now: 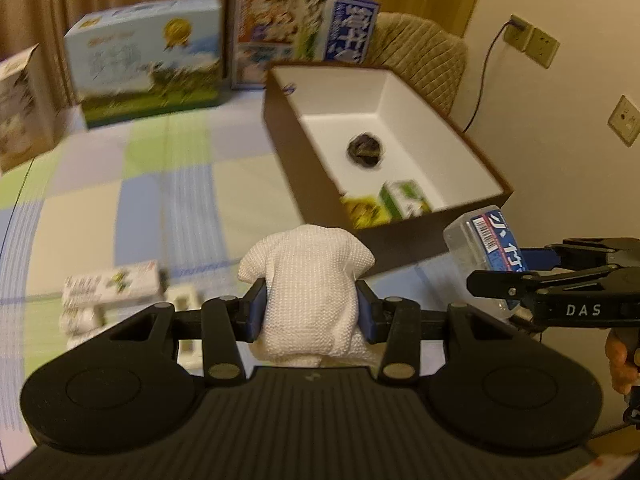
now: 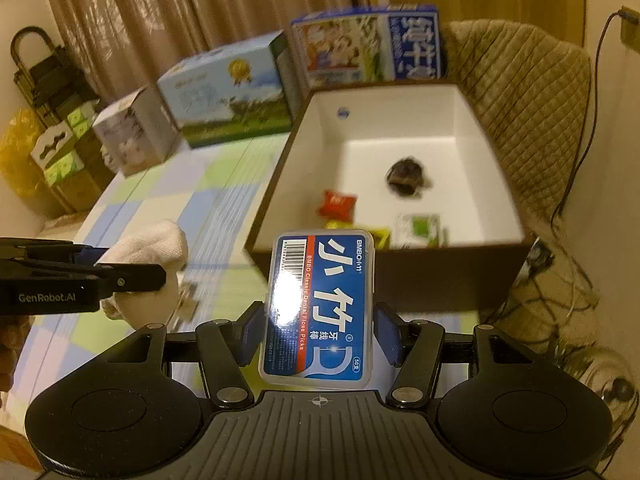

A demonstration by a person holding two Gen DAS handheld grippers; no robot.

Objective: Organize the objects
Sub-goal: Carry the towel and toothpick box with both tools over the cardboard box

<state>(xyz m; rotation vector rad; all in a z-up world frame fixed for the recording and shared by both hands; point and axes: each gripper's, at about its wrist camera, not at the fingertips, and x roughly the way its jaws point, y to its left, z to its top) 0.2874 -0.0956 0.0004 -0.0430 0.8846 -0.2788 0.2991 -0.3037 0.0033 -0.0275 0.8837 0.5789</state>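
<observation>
- The left gripper (image 1: 311, 312) is squeezing a bunched white cloth (image 1: 308, 280) between its blue pads, above the checked tablecloth (image 1: 140, 184).
- The right gripper (image 2: 318, 332) is clamping a blue dental floss pick case (image 2: 320, 308) by its long sides.
- Both are hanging just short of the open brown box (image 2: 448, 276), which is already holding a few small packets.
- Risks: the smooth case is liable to be slipping out; the two grippers, sitting near each other, may be colliding at the box's near wall; the limp cloth may be snagging on the rim.

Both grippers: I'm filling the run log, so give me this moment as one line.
left gripper: shut on white cloth | right gripper: shut on floss pick box | brown box: open, small items inside
</observation>
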